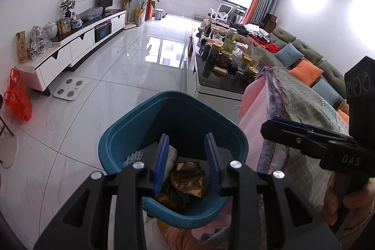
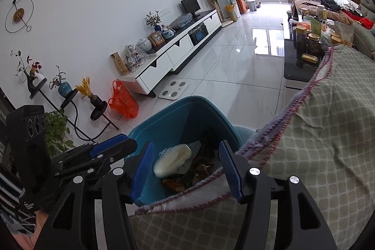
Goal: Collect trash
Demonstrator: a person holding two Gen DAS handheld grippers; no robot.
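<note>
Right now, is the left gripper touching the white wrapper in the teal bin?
Cannot tell. In the left wrist view the left gripper stands open over the teal bin, and one pad overlaps the white wrapper, hiding any gap.

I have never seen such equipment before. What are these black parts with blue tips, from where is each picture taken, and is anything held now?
There is no machine arm. A person holds two hand tools, each a gripper with two blue-padded fingers and a wide-angle camera looking along them. One picture comes from the left gripper, the other from the right gripper; each tool also shows at the edge of the other's picture. Both hang over a blue bin on the tiled floor, beside furniture covered by a checked cloth. In the bin lie a crumpled brown wrapper, a white piece and other trash. Both grippers are open; neither grips anything.
</note>
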